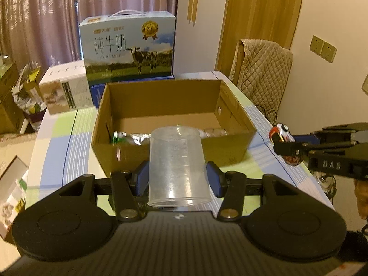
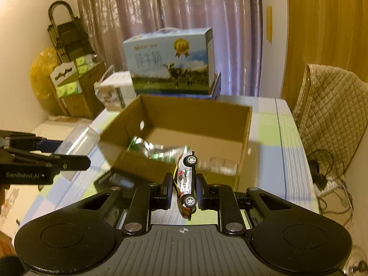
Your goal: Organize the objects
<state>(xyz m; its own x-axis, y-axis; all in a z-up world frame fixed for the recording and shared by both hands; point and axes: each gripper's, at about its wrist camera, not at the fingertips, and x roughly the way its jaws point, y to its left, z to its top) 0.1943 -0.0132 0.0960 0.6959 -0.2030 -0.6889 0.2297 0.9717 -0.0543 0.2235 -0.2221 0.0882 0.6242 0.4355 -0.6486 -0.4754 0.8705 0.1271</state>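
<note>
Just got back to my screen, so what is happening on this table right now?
A person is tidying with a gripper in each hand. The left gripper grips a clear measuring cup held upside down, and the right gripper is shut on a toy car. Both are held in front of the open cardboard box on the table. The box already holds a green-labelled plastic bottle. Neither item is in the box yet.

A clear plastic measuring cup (image 1: 178,165) with printed graduation marks is held off the surface, base pointing toward an open brown cardboard box (image 1: 230,148). A small white and red toy car (image 2: 186,185) hangs on its side, wheels showing, near the box's front wall. Crumpled green-labelled clear plastic bottles (image 2: 158,153) lie inside along the box's near wall.
</note>
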